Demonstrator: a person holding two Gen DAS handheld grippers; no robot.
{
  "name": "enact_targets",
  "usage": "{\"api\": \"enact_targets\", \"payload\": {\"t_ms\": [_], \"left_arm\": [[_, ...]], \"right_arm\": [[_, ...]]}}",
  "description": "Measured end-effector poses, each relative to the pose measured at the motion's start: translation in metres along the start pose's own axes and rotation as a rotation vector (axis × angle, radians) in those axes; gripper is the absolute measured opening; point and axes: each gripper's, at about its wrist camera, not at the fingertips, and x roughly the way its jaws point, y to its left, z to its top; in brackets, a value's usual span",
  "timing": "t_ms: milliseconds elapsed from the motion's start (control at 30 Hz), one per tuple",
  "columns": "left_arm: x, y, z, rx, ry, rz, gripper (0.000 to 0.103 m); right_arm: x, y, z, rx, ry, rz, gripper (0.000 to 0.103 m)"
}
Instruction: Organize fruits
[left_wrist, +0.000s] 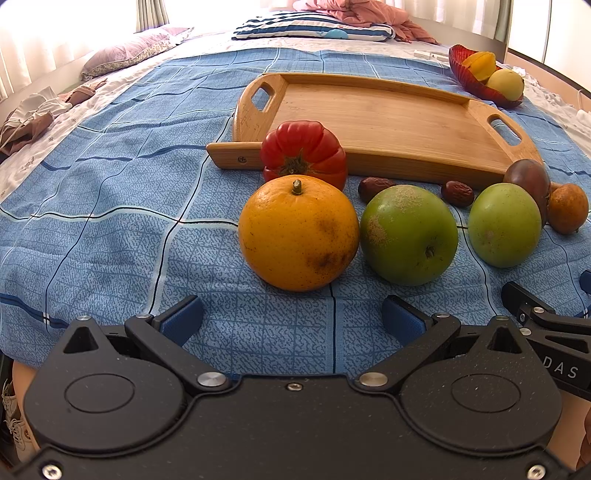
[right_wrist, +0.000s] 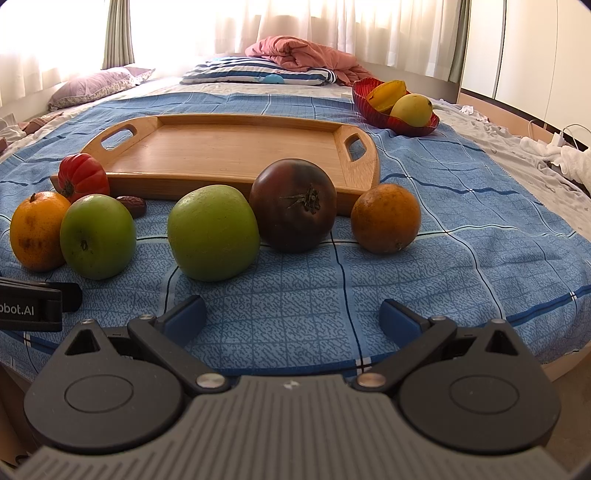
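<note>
On the blue bedspread a row of fruit lies in front of an empty wooden tray (left_wrist: 388, 114) (right_wrist: 229, 147). In the left wrist view: a big orange (left_wrist: 298, 232), a red tomato (left_wrist: 303, 149) behind it, two green apples (left_wrist: 408, 234) (left_wrist: 504, 224), a dark tomato (left_wrist: 527, 180), a small orange (left_wrist: 567, 208) and two dates (left_wrist: 373, 187) (left_wrist: 457, 192). My left gripper (left_wrist: 291, 321) is open and empty, just short of the big orange. My right gripper (right_wrist: 291, 319) is open and empty, short of a green apple (right_wrist: 213, 232) and the dark tomato (right_wrist: 293, 205).
A red bowl (left_wrist: 466, 75) (right_wrist: 369, 107) with a starfruit and a yellow fruit stands at the back right of the tray. Pillows and a pink quilt (right_wrist: 303, 55) lie at the far end of the bed. The bed's edge runs close below both grippers.
</note>
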Motion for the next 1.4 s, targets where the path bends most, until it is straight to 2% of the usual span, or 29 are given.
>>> {"api": "enact_targets", "payload": {"t_ms": [900,1200,1400], "left_arm": [[-0.001,0.001,0.002,0.003,-0.005,0.000,0.103],[-0.004,0.000,-0.001,0.005,-0.032,-0.007,0.103],[-0.006,0.009,-0.011,-0.012,-0.100,-0.040,0.103]], "right_arm": [[0.000,0.000,-0.001,0.002,-0.002,0.000,0.103],[0.000,0.001,-0.001,-0.004,-0.002,-0.006,0.103],[-0.002,-0.003,-0.007,0.016,-0.036,0.014,0.103]]}}
